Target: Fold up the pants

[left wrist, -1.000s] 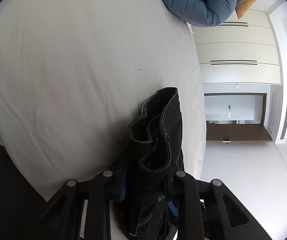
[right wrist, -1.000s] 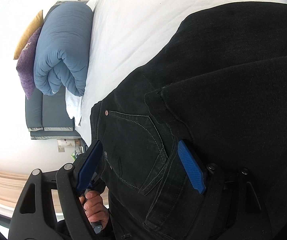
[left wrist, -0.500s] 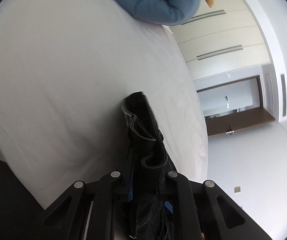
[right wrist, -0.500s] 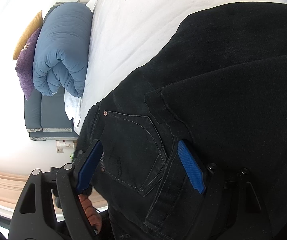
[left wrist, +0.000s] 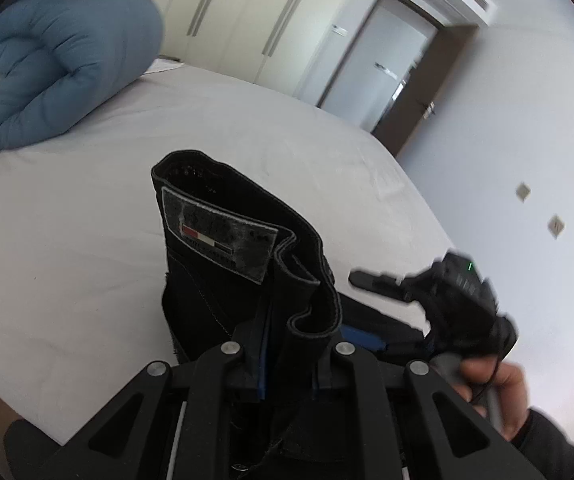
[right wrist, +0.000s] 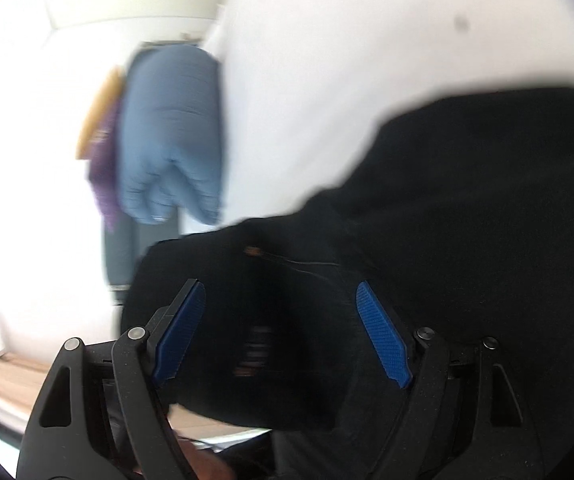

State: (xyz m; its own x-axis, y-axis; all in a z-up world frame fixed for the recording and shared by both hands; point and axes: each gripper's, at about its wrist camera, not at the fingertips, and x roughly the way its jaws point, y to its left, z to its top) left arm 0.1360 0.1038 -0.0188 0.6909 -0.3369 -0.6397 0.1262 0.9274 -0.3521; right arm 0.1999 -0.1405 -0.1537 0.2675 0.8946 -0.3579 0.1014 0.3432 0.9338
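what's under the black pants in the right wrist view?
The white bed sheet shows beyond the black pants, which lie spread over it between the open right gripper fingers. Whatever lies directly beneath the fabric is covered.

The pants (left wrist: 223, 264) lie on the bed (left wrist: 87, 240), at its near edge. A rolled duvet (left wrist: 59, 76) sits on the bed at far left, cushions (right wrist: 101, 136) behind it. A doorway (left wrist: 387, 64) stands far right.

1. The black pants (left wrist: 223, 280) have a grey patch (left wrist: 219, 236) on the waistband.
2. It shows a small red, white and dark stripe (the words are too blurry to read).
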